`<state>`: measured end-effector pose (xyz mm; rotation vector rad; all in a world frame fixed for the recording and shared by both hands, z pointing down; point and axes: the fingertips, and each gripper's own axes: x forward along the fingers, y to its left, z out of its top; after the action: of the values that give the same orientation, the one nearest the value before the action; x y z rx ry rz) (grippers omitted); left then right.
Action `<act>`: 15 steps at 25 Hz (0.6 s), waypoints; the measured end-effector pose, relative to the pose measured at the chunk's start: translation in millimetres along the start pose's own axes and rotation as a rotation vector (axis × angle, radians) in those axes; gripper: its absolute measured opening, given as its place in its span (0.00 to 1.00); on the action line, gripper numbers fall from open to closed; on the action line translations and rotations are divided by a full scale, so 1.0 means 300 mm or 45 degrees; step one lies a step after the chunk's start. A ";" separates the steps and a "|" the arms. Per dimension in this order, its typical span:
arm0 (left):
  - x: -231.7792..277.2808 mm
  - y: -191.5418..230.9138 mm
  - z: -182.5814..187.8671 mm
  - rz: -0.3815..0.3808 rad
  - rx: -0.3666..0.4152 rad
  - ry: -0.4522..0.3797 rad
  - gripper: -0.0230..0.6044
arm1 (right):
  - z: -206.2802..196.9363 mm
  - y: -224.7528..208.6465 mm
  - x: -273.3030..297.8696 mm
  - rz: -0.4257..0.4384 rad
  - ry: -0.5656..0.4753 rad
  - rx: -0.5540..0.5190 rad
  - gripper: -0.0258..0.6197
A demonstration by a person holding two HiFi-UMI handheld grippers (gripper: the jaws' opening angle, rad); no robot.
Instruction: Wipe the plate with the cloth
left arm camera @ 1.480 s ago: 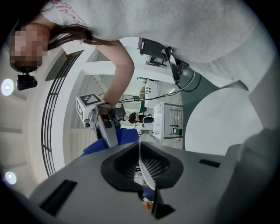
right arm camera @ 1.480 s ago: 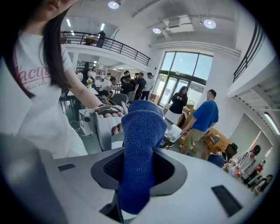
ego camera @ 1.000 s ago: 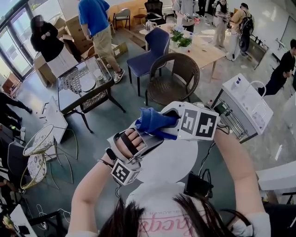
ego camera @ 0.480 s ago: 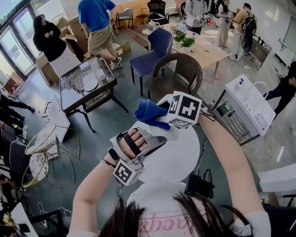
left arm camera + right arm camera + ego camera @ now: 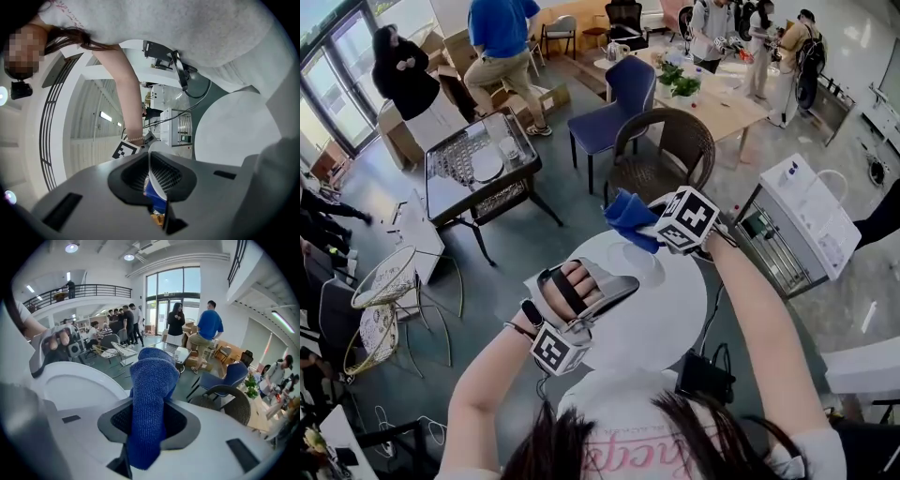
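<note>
Jaws of the left gripper (image 5: 158, 183) pinch the stiff, probably slick and breakable white plate (image 5: 666, 309) by its rim; the right gripper (image 5: 146, 425) clamps the soft, lightweight blue cloth (image 5: 150, 380), whose bunched end protrudes beyond its jaws.

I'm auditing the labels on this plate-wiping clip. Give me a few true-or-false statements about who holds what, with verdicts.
1. The right gripper is shut on the blue cloth. True.
2. The left gripper has its jaws wide apart. False: they are shut on the rim of the plate.
3. The plate rests flat on a table. False: the left gripper holds it up by its rim.
4. A person in a blue shirt is in the background. True.
5. Someone sits in the wicker chair. False: nobody is on it.
</note>
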<state>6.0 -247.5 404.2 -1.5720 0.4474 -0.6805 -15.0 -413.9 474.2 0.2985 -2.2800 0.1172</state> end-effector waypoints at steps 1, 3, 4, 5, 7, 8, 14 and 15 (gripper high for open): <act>-0.003 0.007 -0.002 0.012 -0.004 0.000 0.08 | -0.017 -0.020 -0.002 -0.034 -0.005 0.018 0.24; -0.010 0.011 -0.014 0.026 -0.032 0.007 0.08 | -0.033 -0.054 -0.023 -0.094 -0.041 0.059 0.24; -0.011 0.007 -0.023 0.028 -0.057 0.014 0.08 | -0.031 -0.067 -0.043 -0.117 -0.075 0.082 0.24; -0.010 0.009 -0.033 0.034 -0.087 0.020 0.08 | -0.023 -0.076 -0.069 -0.135 -0.117 0.103 0.24; -0.004 0.022 -0.053 0.054 -0.180 0.034 0.08 | 0.002 -0.081 -0.133 -0.160 -0.213 0.130 0.24; -0.002 0.029 -0.065 0.068 -0.242 0.042 0.08 | 0.017 -0.076 -0.166 -0.171 -0.259 0.132 0.24; -0.004 0.053 -0.170 0.167 -0.644 0.113 0.07 | 0.107 -0.011 -0.353 -0.288 -0.501 0.103 0.24; -0.002 0.053 -0.186 0.182 -0.709 0.128 0.07 | 0.115 0.004 -0.385 -0.301 -0.547 0.107 0.24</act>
<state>-29.3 -291.1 389.7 -2.0058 0.8709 -0.5503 33.5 -398.6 364.9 0.6903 -2.6441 0.0279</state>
